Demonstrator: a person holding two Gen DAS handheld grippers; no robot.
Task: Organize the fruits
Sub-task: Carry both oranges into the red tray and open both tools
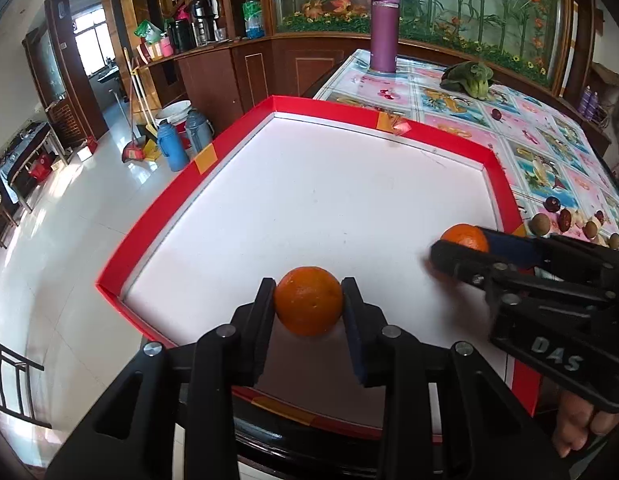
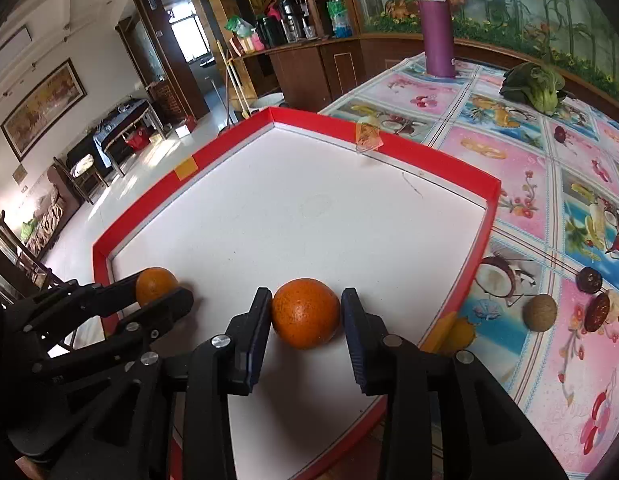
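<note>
Patterned oilcloth covers the counter (image 2: 521, 200), on which a red-rimmed tray (image 1: 245, 148) is set. At lower centre of each view an orange is bracketed: one (image 1: 309, 306) gripped by the left claw (image 1: 309, 300), the other (image 2: 305, 312) touched only on one side by the right claw (image 2: 305, 308). Small fruits (image 2: 541, 312) at lower right remain outside, apparently unsorted. A purple flask (image 1: 383, 26) and greens (image 2: 537, 84) stand well clear.
</note>
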